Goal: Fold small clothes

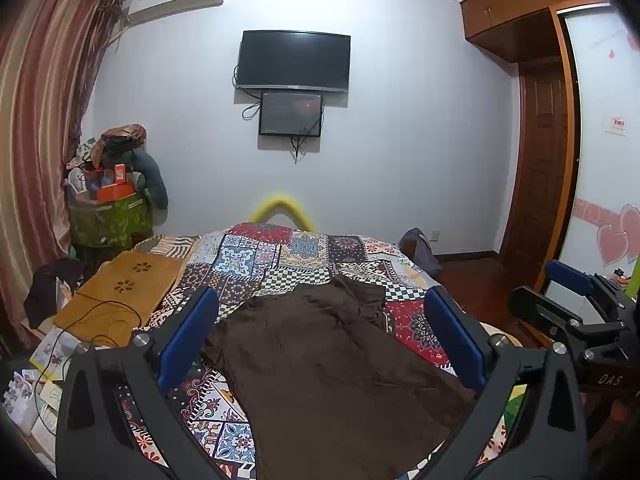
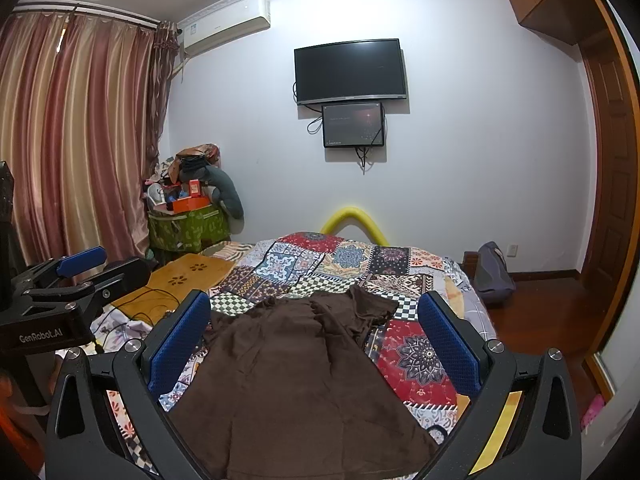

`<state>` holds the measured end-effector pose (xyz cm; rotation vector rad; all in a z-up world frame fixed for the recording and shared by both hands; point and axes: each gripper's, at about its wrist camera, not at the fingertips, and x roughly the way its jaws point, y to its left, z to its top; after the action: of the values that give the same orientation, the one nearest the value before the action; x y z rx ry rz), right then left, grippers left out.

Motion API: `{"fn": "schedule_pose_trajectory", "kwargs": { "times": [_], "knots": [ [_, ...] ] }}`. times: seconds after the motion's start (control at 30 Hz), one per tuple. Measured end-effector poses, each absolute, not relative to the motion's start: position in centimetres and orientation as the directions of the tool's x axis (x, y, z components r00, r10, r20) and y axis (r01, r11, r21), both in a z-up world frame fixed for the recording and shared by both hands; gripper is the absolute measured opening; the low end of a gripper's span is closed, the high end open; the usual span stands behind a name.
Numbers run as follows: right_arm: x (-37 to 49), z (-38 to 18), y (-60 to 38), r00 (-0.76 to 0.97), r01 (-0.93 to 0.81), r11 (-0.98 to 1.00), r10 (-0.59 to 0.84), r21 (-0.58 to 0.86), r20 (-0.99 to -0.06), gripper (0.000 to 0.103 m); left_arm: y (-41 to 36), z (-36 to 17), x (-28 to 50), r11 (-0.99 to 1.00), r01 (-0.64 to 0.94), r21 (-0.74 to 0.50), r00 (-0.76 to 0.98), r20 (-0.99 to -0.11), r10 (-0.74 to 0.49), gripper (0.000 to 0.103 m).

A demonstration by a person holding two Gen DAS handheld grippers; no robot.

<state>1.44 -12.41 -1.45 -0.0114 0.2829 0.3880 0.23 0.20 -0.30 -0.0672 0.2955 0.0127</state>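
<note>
The left gripper (image 1: pixel 320 336) is held with its blue-padded fingers (image 1: pixel 188 336) spread wide apart; nothing is gripped between them. The right gripper (image 2: pixel 314 336) is likewise held with its fingers (image 2: pixel 178 340) fully parted and empty. Both are raised above the bed, clear of the cloth.

Between and ahead of each pair of fingers, a brown garment (image 1: pixel 332 368) is seen laid out flat on the patchwork bedspread (image 1: pixel 280 256). Its wide hem lies nearest the fingers and passes below the frame; its narrower upper end, with one short sleeve (image 2: pixel 372 304) turned outward, lies beyond the fingertips. Light creasing is noted across the fabric.

Outside the left gripper's right finger, the right gripper is seen close alongside, apart from it. Outside the right gripper's left finger, the left gripper is seen in the same manner.

Beyond the left fingers of both grippers, a yellow wooden board (image 1: pixel 120 296) with flower-shaped cutouts is noted on the bed, with a black cable (image 1: pixel 100 320) lying across it. Farther ahead, a yellow curved tube (image 1: pixel 280 208) rises behind the bed's far edge. On the far wall, a television (image 1: pixel 294 60) is mounted, with a smaller screen (image 1: pixel 291 114) directly beneath it. Striped curtains (image 2: pixel 76 132) hang well to the left.
</note>
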Motion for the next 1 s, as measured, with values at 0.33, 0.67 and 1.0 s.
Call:
{"fn": "schedule_pose_trajectory", "kwargs": {
  "times": [0.33, 0.67, 1.0],
  "knots": [
    [1.38, -1.39, -12.20, 0.888, -0.373, 0.927, 0.371, 0.045, -0.274, 0.103, 0.05, -0.37, 0.70, 0.998, -0.029, -0.058, 0.954, -0.299, 0.011, 0.103],
    [1.41, -1.42, -12.26, 0.888, -0.373, 0.927, 0.371, 0.045, -0.273, 0.103, 0.03, -0.44, 0.82, 0.998, -0.028, -0.059, 0.955, -0.298, 0.009, 0.103],
    [1.35, -1.25, -12.24, 0.888, -0.372, 0.927, 0.370, 0.047, -0.274, 0.103, 0.06, -0.34, 0.75, 0.998, -0.028, -0.059, 0.956, -0.294, 0.009, 0.103]
  ]
}}
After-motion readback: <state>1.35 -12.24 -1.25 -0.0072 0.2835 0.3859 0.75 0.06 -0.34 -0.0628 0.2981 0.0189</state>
